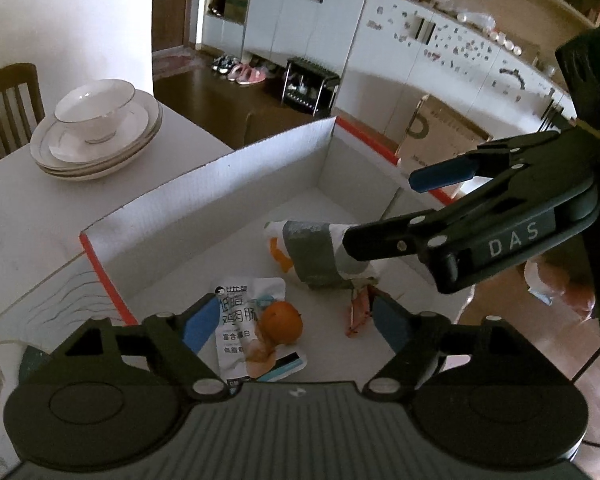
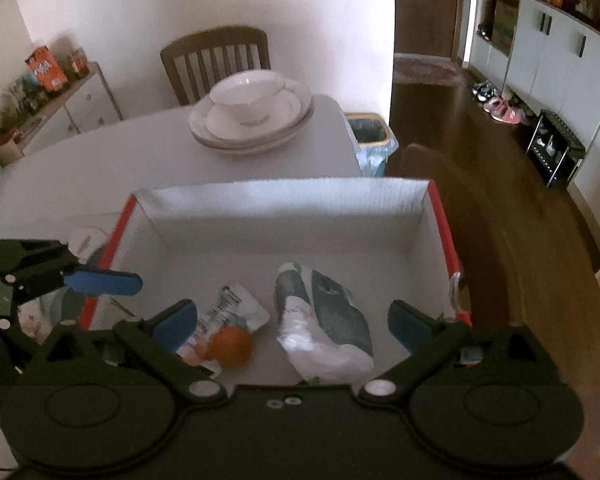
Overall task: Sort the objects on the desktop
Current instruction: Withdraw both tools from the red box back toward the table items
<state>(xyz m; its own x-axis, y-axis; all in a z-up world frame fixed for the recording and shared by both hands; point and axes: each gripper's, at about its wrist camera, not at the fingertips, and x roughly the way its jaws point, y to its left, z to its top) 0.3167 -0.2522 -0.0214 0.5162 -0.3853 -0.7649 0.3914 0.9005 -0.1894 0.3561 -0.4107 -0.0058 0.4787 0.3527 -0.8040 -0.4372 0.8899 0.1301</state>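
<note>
1. The left gripper [image 1: 294, 320] hangs over the near end of the white cardboard box [image 1: 204, 188]; its blue-padded jaws stand well apart with nothing clamped between them.
2. The right gripper [image 2: 294, 326] hangs over the same box, jaws spread wide and empty; in the left wrist view it reaches in from the right, one blue pad [image 1: 440, 176] above the box's far red-edged wall.
3. The box sits on the white table [image 1: 28, 208]; its rim shows red edges on two sides.
4. On the box floor lies a small orange fruit [image 1: 281, 322], resting on a white snack pouch [image 1: 240, 308] printed with dark characters.
5. Beside these, toward the middle of the floor, lies a crumpled grey-green and white bag [image 2: 328, 320]; it touches neither gripper.
6. A small reddish wrapper [image 1: 358, 312] lies just beside that bag; what it is I cannot tell, as the view is blurred there.
7. Beyond the box, well apart from it, a white bowl [image 1: 96, 110] stands upright on a stack of white plates [image 1: 100, 148] on the table.
8. A wooden chair [image 2: 216, 60] stands behind the table, against the wall.
</note>
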